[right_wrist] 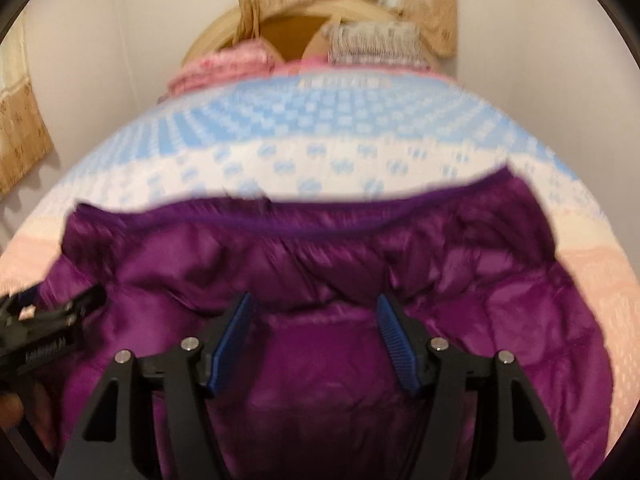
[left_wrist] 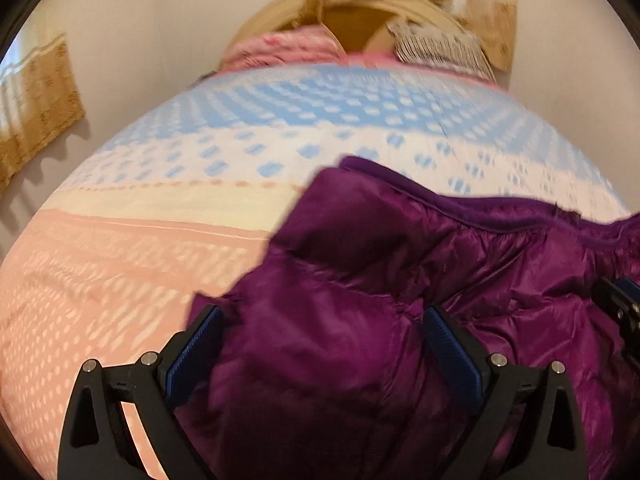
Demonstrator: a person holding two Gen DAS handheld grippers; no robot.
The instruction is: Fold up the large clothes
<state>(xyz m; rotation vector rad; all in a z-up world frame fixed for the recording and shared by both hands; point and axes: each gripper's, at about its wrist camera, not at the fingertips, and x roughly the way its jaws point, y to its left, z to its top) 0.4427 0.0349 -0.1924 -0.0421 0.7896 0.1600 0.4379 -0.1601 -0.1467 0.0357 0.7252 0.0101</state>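
Presently, a purple jacket [right_wrist: 320, 264] is spread on the bed [left_wrist: 120, 264] for folding. Both the left gripper [left_wrist: 320, 332] and right gripper [right_wrist: 314, 320] are held wide apart over it, nothing gripped.

Both views are smeared by motion blur, so the print on the bedspread [left_wrist: 248, 148] dissolves into soft blue and pink dabs. The purple jacket [right_wrist: 320, 264] runs off the bottom edge of both views, its lower part unseen (sleeves cannot be made out either). The right gripper [left_wrist: 622, 312] is cut by the right edge of the left wrist view, fingers not readable. The pillows [right_wrist: 372, 46] by the headboard [right_wrist: 288, 26] are too blurred for their pattern to be told.
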